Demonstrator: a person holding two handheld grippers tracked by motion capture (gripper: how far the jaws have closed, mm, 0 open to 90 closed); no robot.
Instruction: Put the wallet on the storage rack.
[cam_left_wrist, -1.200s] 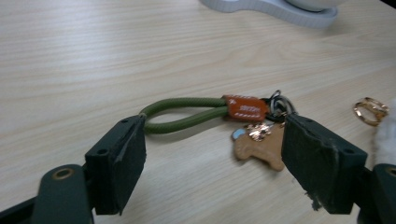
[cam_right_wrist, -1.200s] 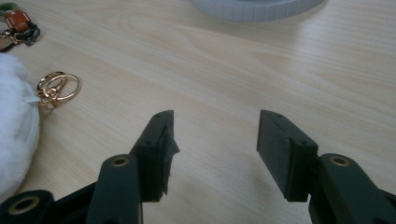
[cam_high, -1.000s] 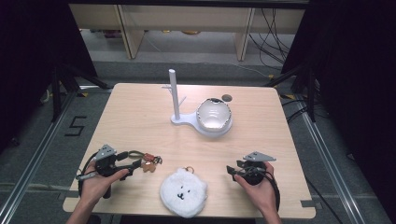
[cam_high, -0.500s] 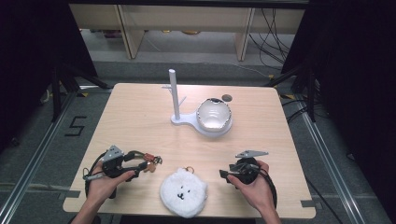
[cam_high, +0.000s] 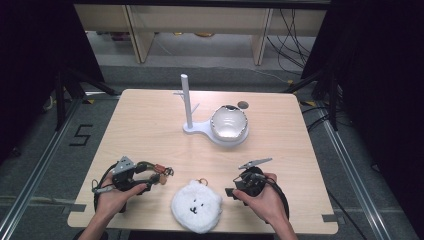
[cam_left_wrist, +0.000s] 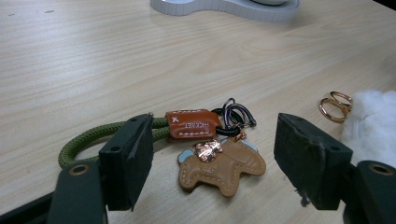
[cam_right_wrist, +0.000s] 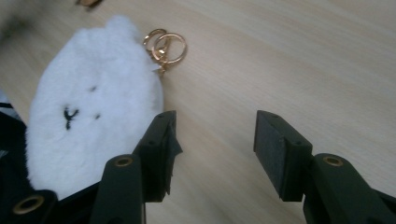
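- White plush keychain (cam_high: 196, 211), one, lies near the front tabletop (cam_high: 150, 125) edge between my claws.
- Left claw (cam_left_wrist: 212, 163) open around one leather horse keychain (cam_left_wrist: 219, 163).
- Right claw (cam_right_wrist: 212, 149) open, just closing slightly, nothing between; free wood around.

Fluffy white plush toy (cam_right_wrist: 88, 121) with shiny gold metal rings (cam_right_wrist: 166, 46) – stitched tan leather charm (cam_left_wrist: 222, 163) on matt pale wood table (cam_high: 150, 130)

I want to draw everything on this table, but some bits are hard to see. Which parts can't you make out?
- White fluffy face-shaped keychain: its lower part is hidden behind the right gripper jaw in the right gripper view.
- Olive green cord loop of the brown leather horse keychain: partly hidden behind the left gripper jaw in the left gripper view.
- White stand with a shiny round bowl: cut off by the top edge there.
- Small dark round thing behind it: too small in the high view.
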